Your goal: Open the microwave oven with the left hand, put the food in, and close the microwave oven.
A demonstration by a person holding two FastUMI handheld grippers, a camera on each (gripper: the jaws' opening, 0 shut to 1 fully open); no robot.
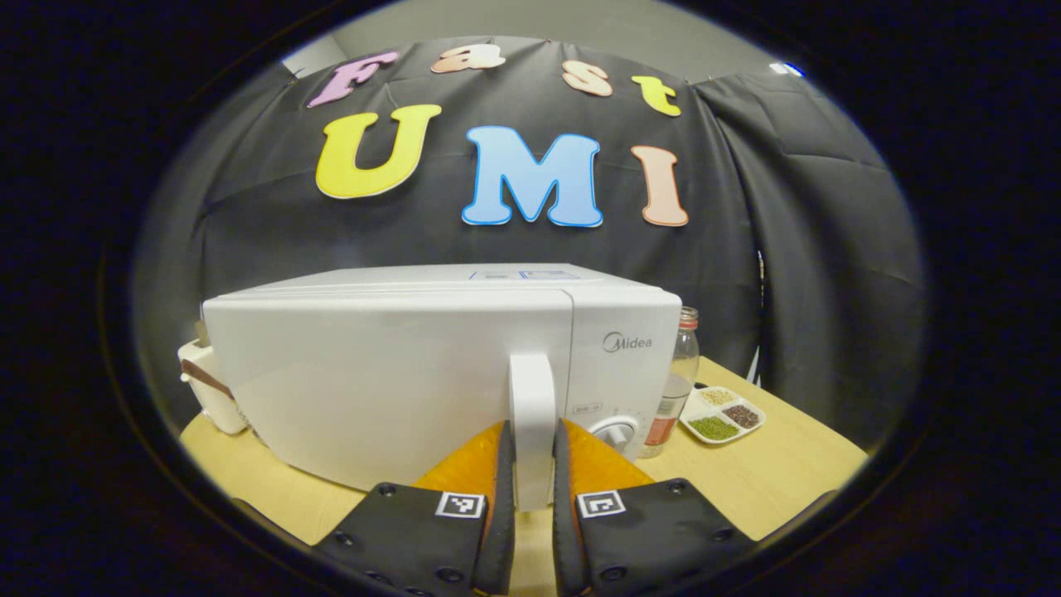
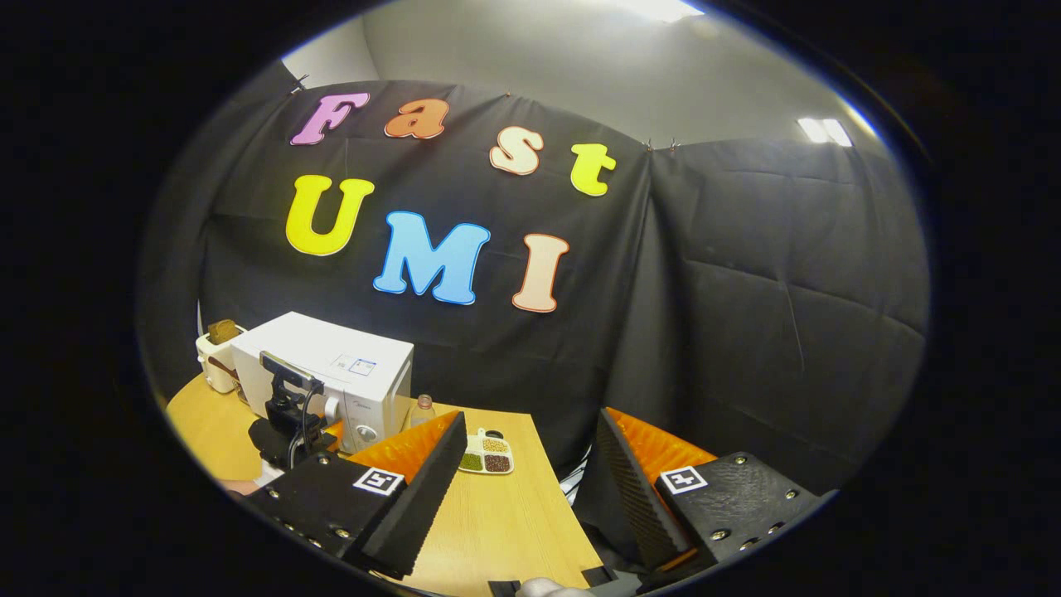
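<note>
Left gripper view: left gripper point(image 1: 532, 464) clenched on the vertical door handle point(image 1: 531, 414) of the white microwave oven point(image 1: 431, 365), a finger pressing each side; door closed. Microwave stands on the wooden table point(image 1: 771, 481); bottle point(image 1: 675, 381) and divided dish of grains point(image 1: 723, 414) beside its right side. Right gripper view: right gripper point(image 2: 530, 489) spread wide, grasping nothing, above the table edge; microwave far left, left gripper at its front; dish near.

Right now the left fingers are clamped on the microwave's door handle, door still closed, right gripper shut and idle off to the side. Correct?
One error: the right gripper is open, its fingers spread wide with nothing between them, as the right gripper view shows. The rest holds: in the left gripper view the left gripper grips the door handle of the closed microwave.
</note>
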